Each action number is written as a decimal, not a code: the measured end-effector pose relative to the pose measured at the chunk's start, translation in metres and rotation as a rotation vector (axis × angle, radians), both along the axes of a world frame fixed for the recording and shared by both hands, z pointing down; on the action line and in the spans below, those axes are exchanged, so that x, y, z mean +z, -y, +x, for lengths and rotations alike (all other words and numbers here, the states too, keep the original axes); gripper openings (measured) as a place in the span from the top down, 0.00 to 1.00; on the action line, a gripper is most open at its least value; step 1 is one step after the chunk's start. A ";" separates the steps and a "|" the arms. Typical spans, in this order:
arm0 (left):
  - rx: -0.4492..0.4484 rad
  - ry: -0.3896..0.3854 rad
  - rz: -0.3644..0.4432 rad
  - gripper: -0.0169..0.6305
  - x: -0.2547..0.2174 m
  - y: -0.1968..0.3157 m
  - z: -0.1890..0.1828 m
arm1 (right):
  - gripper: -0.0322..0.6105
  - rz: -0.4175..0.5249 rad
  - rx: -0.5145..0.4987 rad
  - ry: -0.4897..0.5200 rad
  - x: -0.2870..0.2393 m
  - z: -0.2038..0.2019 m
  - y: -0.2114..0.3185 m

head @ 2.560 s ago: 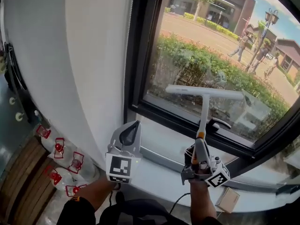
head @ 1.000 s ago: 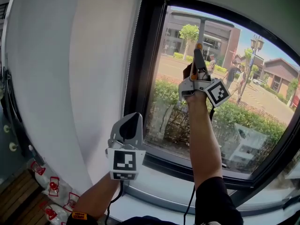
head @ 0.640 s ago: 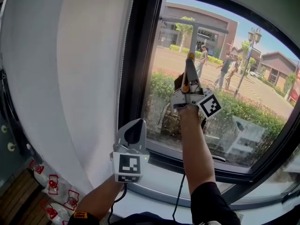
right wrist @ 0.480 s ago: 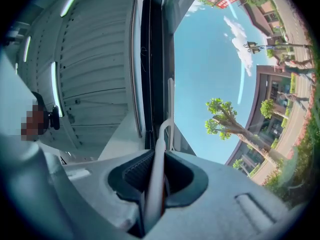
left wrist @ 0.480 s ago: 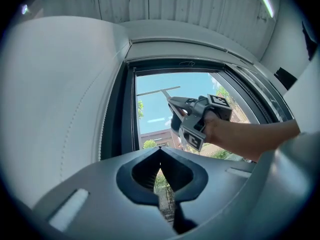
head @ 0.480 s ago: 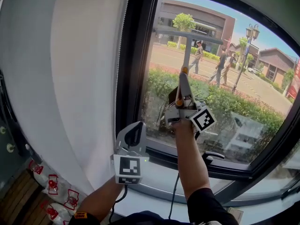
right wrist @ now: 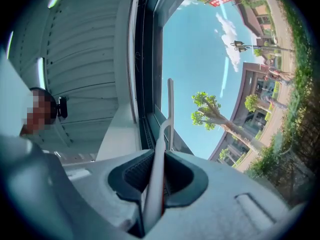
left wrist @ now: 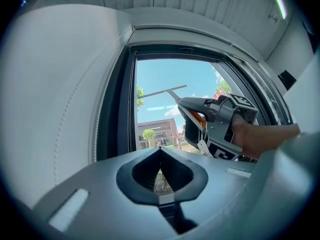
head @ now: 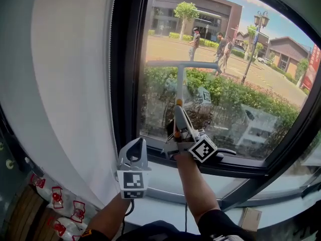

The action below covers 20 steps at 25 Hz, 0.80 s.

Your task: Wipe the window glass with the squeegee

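Clamping the squeegee (head: 179,80) by its handle, the right gripper (head: 177,109) sits below its blade, which lies against the window glass (head: 241,54); the left gripper (head: 134,147) is closed and empty.

Hard daylight floods through the window glass (head: 215,99), so the street (head: 170,46) outside is bright while the window frame (head: 125,84) goes near black. Smears and reflections haze the pane. Fisheye bending warps every view, and dark vignetting rings both gripper views.
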<state>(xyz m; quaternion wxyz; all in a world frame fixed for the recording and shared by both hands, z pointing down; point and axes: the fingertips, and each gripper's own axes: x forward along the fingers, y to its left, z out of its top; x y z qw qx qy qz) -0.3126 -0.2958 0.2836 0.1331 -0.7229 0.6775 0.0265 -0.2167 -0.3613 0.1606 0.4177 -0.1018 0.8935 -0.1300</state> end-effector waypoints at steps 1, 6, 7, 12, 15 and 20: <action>0.007 -0.016 -0.002 0.95 0.003 0.000 0.002 | 0.87 -0.002 0.002 -0.007 0.001 0.001 0.000; 0.020 -0.051 -0.014 0.95 0.007 -0.004 0.008 | 0.87 -0.012 0.015 -0.035 0.003 0.004 0.000; 0.014 -0.040 -0.012 0.95 0.007 -0.004 0.006 | 0.87 -0.009 0.018 -0.040 0.002 0.005 -0.001; -0.045 -0.001 0.044 0.95 -0.021 -0.006 -0.015 | 0.87 0.060 0.028 -0.053 -0.026 0.017 -0.008; -0.058 0.034 0.116 0.95 -0.058 -0.010 -0.017 | 0.87 0.140 0.039 -0.055 -0.065 0.030 -0.014; -0.057 0.103 0.242 0.95 -0.125 -0.015 -0.004 | 0.87 0.245 0.050 -0.026 -0.139 0.059 -0.017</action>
